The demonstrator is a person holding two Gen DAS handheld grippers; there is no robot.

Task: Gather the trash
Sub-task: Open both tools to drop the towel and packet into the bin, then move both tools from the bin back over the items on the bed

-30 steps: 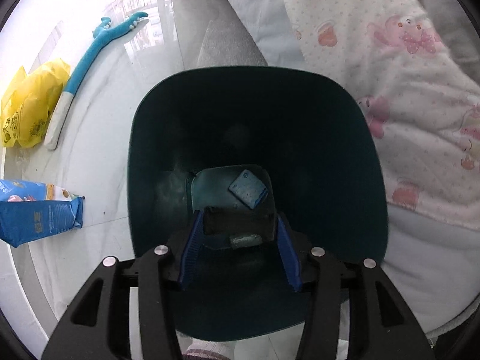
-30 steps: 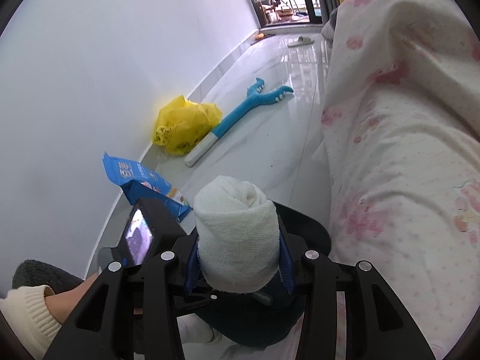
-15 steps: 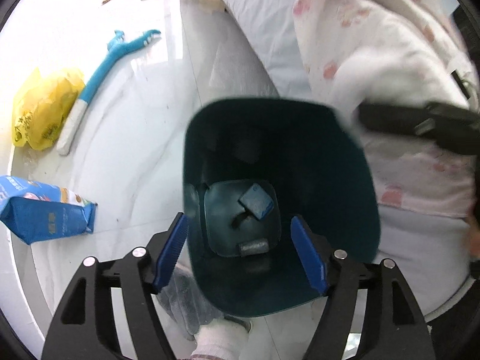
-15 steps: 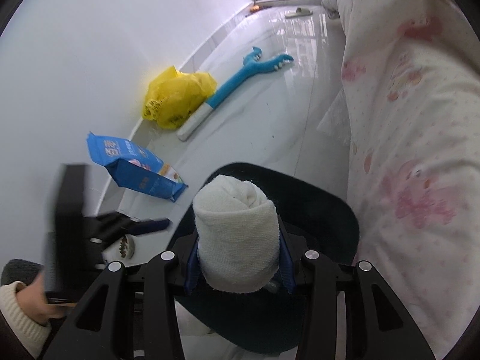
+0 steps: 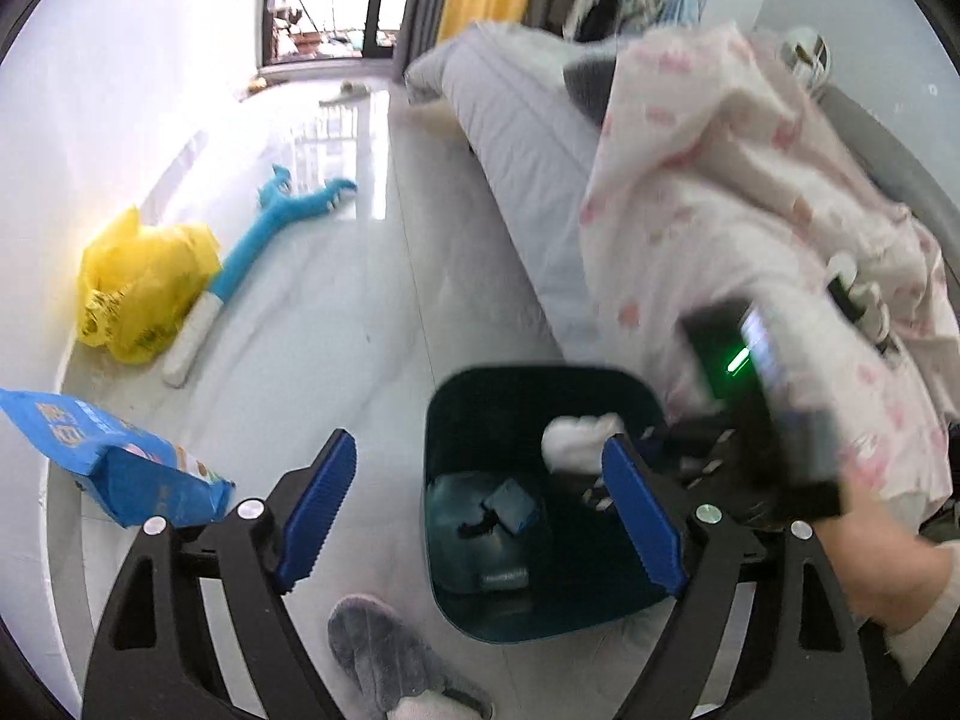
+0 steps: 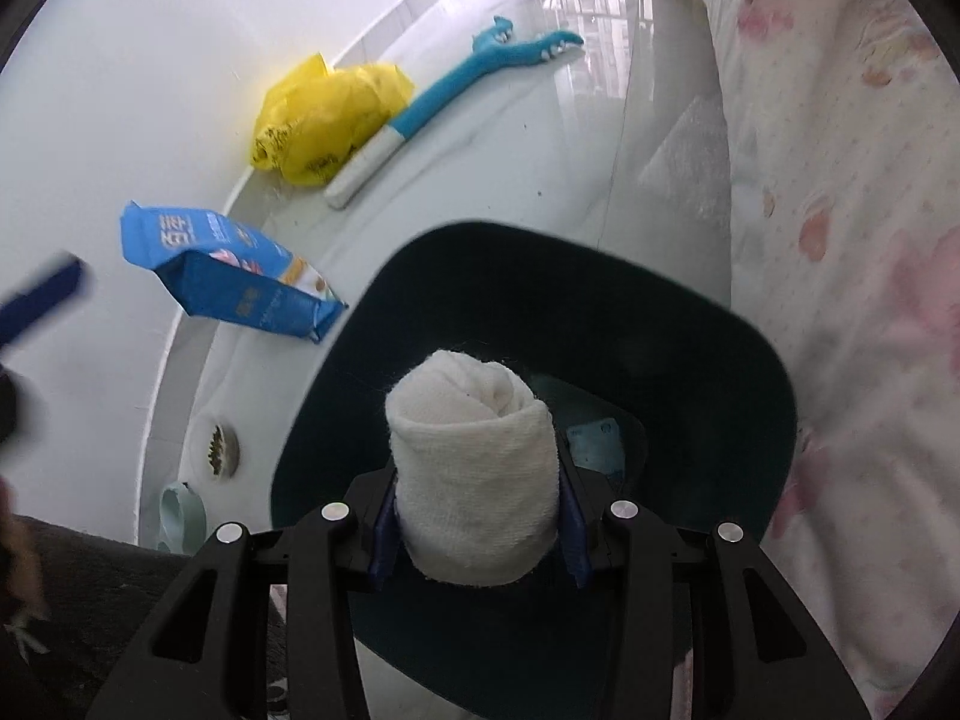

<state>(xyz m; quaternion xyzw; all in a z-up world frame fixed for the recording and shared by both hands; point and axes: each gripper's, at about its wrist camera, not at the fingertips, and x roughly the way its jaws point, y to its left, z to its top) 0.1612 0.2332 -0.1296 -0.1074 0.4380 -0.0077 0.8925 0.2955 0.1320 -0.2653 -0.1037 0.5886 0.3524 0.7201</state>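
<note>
Right claw point(image 6: 477, 531): clamped on a rolled white cloth point(image 6: 474, 474), now lowered over the mouth of the dark teal bin point(image 6: 750, 372), where a second ago it stood higher and short of the rim. Left claw point(image 5: 480, 504): jaws just opened wide, nothing between them, lifted back from the bin; a small dark scrap point(image 5: 503, 577) lies on the bin floor beside a blue packet point(image 5: 510, 510). Outward on the floor: blue bag point(image 6: 234, 282), yellow bag point(image 6: 324, 120). Judgement: one deposit looks done, the cloth ready for release.

Glossy white floor point(image 5: 336, 312), white wall point(image 5: 120, 90), bright balcony door point(image 5: 327, 0).
</note>
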